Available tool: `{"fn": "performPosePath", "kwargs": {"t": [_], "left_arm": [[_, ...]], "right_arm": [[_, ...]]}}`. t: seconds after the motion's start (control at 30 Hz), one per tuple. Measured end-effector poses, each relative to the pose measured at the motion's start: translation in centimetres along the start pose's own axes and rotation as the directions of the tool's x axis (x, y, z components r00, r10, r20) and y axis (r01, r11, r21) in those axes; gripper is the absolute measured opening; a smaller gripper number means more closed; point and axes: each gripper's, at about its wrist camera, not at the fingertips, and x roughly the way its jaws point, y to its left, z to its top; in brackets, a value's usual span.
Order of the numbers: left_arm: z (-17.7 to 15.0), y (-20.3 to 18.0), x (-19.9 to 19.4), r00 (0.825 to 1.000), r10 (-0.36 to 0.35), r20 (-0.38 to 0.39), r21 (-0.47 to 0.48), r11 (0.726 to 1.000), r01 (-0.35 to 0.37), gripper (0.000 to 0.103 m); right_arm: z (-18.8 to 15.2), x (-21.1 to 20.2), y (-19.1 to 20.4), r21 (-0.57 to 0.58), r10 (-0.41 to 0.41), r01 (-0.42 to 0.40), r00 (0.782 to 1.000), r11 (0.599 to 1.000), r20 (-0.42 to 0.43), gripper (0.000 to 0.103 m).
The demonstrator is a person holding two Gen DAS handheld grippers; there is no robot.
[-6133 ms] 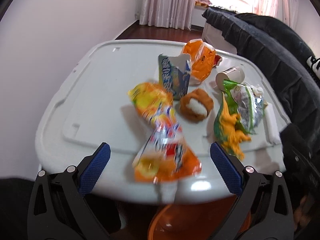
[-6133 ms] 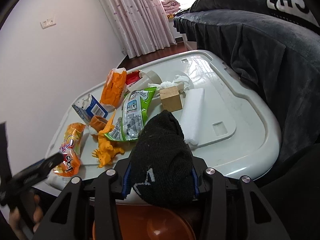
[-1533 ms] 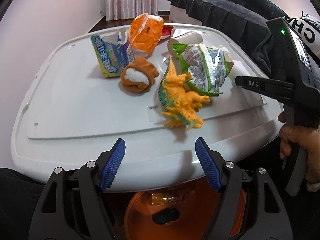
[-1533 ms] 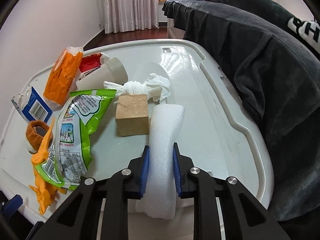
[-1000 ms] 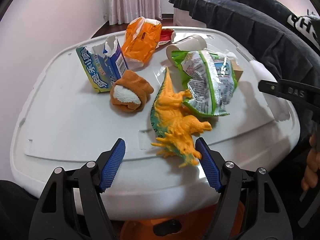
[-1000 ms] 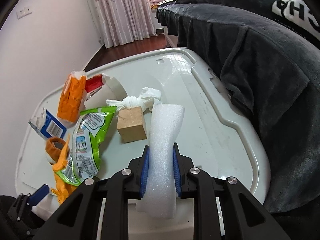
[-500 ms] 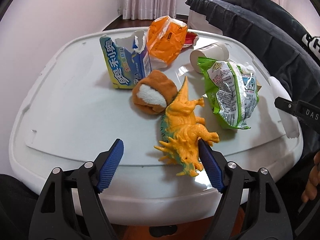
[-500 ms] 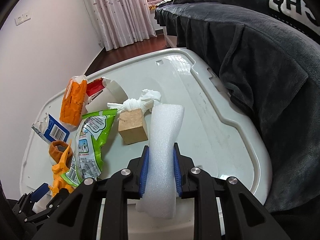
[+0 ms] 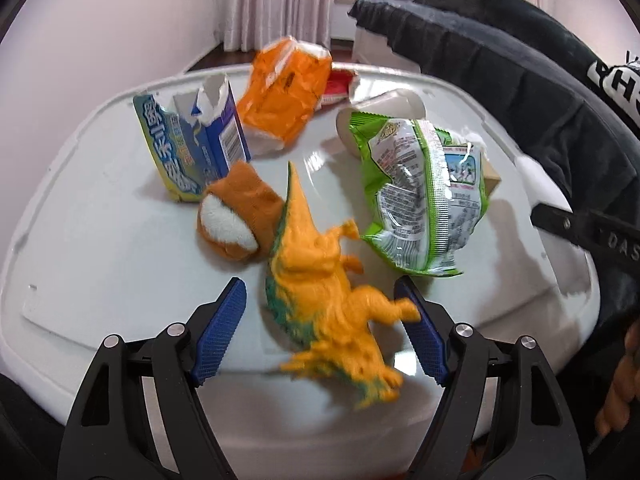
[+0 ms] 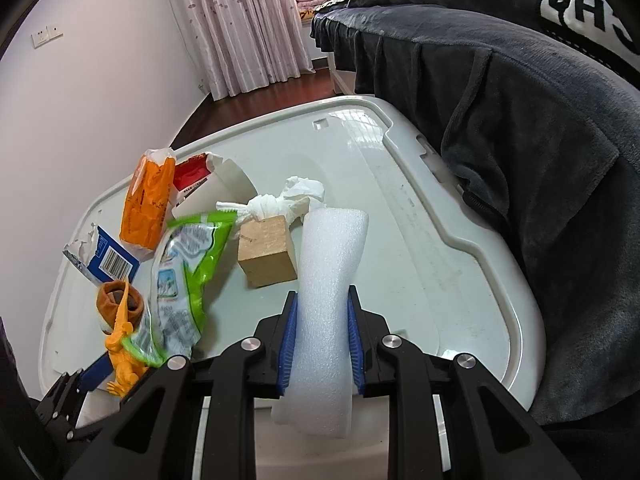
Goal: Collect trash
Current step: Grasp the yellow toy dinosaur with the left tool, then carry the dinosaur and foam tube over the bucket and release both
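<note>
My left gripper is open, its blue pads on either side of an orange toy dinosaur lying on the white lid. Behind it lie a brown sock ball, a torn blue carton, an orange bag, a paper cup and a green snack bag. My right gripper is shut on a white foam roll, held above the lid's near right side. A wooden block and a knotted tissue lie just left of the foam.
A dark blanket-covered sofa borders the lid's right edge. A pale wall and pink curtains stand behind. The lid's far right part is bare. The left gripper's tip shows at the lid's near left corner.
My left gripper has moved forward over the lid so the dinosaur now lies between its pads. My right gripper still holds the foam roll, slightly higher.
</note>
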Motion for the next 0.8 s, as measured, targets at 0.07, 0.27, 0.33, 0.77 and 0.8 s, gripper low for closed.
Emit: {"fn": "performPosePath", "kwargs": {"t": [0.07,0.27,0.33,0.77,0.8], "left_arm": [[-0.2,-0.5,0.3,0.999,0.035,0.022,0.025,0.999,-0.036,0.073],[-0.7,-0.7,0.1,0.997,0.018,0.079,0.064,0.998,-0.023,0.061],[-0.8,-0.5,-0.3,0.997,0.0,0.079,0.062,0.998,-0.004,0.06],[-1.6,-0.1,-7.6,0.972,-0.172,0.158,0.101,0.982,0.157,0.06],[-1.6,0.0,-8.1,0.971,-0.176,0.165,0.105,0.982,0.16,0.06]], "right_arm": [[0.0,0.1,0.0,-0.001,0.0,0.0,1.0,1.0,-0.002,0.023],[0.0,0.3,0.1,-0.003,0.002,-0.002,1.0,1.0,-0.008,0.023],[0.0,0.4,0.1,0.0,0.002,-0.002,1.0,1.0,-0.008,0.023],[-0.7,-0.6,0.9,-0.033,0.043,-0.042,0.999,0.999,0.01,0.023],[-0.8,-1.1,1.0,-0.043,0.053,-0.052,0.998,0.998,0.019,0.023]]}}
